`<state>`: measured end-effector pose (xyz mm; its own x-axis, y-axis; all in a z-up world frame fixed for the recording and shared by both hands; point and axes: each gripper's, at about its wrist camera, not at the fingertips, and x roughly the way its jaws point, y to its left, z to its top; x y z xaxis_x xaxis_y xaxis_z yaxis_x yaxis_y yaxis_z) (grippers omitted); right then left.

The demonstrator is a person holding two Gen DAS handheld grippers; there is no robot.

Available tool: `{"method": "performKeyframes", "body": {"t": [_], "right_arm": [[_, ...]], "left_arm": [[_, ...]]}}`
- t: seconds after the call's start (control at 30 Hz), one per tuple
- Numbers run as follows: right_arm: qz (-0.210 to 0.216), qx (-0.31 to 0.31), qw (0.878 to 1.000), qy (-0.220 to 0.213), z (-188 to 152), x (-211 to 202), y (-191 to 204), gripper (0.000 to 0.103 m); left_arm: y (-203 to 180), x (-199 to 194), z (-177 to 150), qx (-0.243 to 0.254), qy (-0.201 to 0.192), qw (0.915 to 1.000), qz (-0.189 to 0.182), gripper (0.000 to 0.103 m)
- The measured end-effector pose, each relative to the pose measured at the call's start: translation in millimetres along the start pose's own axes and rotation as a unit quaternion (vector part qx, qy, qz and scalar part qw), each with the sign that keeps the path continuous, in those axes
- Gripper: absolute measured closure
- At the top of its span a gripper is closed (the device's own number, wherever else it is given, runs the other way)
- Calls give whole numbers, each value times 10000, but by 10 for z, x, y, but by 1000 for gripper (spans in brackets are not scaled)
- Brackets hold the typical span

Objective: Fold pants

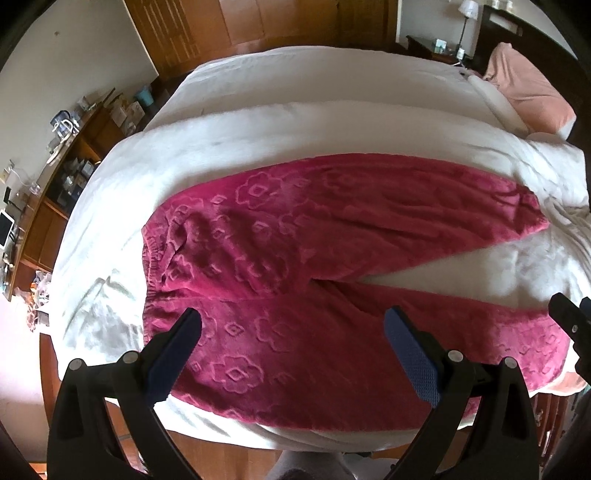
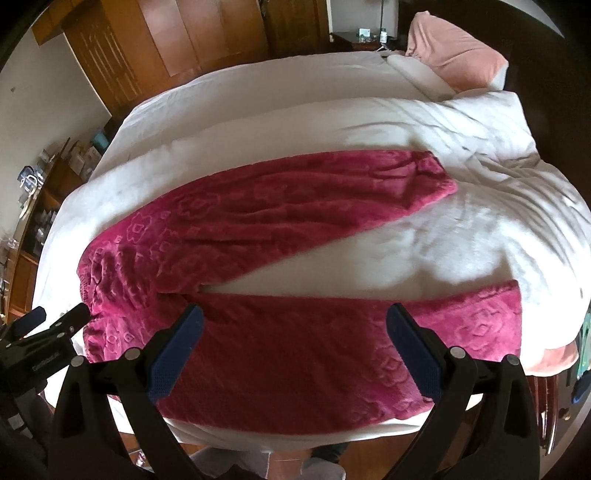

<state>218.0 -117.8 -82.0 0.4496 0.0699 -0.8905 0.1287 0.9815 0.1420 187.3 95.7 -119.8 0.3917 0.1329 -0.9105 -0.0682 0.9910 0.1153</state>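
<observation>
— Nearest the left wrist lens, what do you see?

— Left gripper [image 1: 293, 325], its blue-padded fingers [image 1: 176, 350] spread wide with nothing between them, hanging over the magenta fleece pants [image 1: 280, 266]. The pants lie flat on the white duvet [image 1: 295, 129], waistband toward 9 o'clock, both legs running toward 3 o'clock and splayed apart in a V. A black tip of the other tool pokes in at 3 o'clock.

— Anything further back?

— Pink pillow [image 1: 528, 92] at 1 o'clock, wooden wardrobe [image 1: 236, 26] at 12, cluttered shelf [image 1: 66, 155] at 9.

— And the right wrist view?

— Right gripper [image 2: 295, 325], likewise released and empty, above the near leg of the pants [image 2: 295, 354], which reaches the bed's front edge. The far leg angles toward 1 o'clock. The left gripper [image 2: 55, 326] shows at 9 o'clock beside the waistband; its jaws cannot be judged from here. The pillow [image 2: 458, 59] sits at 1 o'clock.
</observation>
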Motion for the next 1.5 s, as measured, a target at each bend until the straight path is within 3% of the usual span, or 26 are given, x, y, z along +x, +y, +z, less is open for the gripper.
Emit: {"method": "performKeyframes", "body": {"t": [0.57,1.03,1.5], "right_arm": [[-137,73,9991,385,503,748,468,3],[-354,50,9948,959,445,1231,626,3],[-360,-122,9919,1211,341,1345,872,3]], "left_arm": [[446,926,556,77,385,9992,54,5],[1539,2190,1163,-313,773,9957,399,5],[2529,2978,1383,-466,912,9927,639,5]]}}
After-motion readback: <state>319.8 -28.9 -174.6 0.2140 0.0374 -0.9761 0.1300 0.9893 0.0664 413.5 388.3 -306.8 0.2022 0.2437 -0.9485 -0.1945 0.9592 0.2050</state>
